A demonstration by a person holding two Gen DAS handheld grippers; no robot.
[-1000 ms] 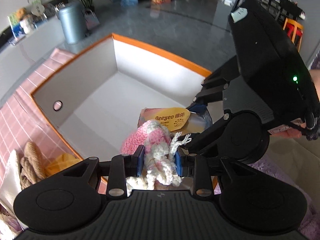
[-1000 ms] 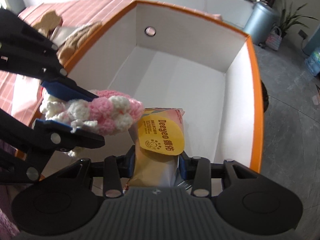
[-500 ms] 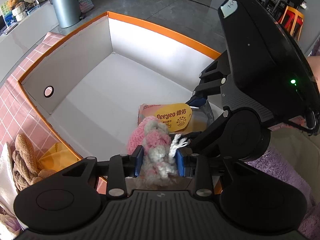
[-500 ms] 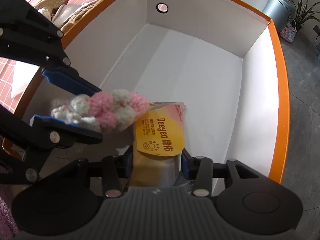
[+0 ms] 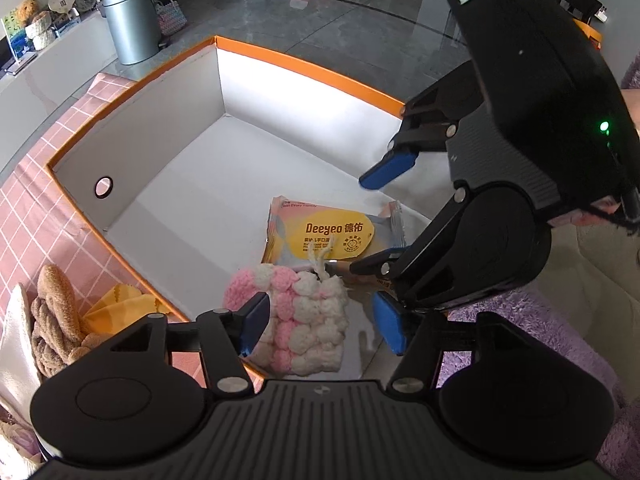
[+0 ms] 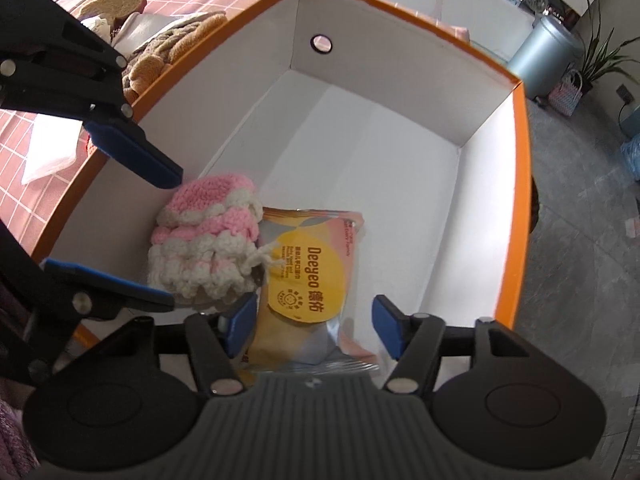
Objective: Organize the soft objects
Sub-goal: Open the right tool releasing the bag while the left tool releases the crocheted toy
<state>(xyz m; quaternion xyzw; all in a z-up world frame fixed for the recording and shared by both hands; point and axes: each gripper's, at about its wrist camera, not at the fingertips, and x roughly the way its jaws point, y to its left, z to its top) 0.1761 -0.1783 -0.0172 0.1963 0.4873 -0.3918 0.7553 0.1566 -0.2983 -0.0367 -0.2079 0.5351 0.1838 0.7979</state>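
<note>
A pink and white crocheted pouch (image 5: 304, 312) lies on the floor of the white box with an orange rim (image 5: 304, 66), against its near wall. A soft wipes pack with a yellow Deeyeo label (image 5: 332, 236) lies beside it. My left gripper (image 5: 324, 330) is open above the pouch. My right gripper (image 6: 314, 330) is open above the pack (image 6: 308, 276). The pouch (image 6: 208, 252) shows left of the pack in the right wrist view. Each gripper shows in the other's view.
The box (image 6: 520, 184) stands on a pink checked cloth (image 5: 32, 232). Brown knitted items (image 5: 56, 324), a yellow cloth (image 5: 120, 308) and white fabric lie left of the box. A purple fluffy mat (image 5: 520, 328) lies at the right. A grey bin (image 5: 130, 24) stands beyond.
Both grippers have opened and lifted. The pouch and the wipes pack have dropped onto the box floor, side by side.
</note>
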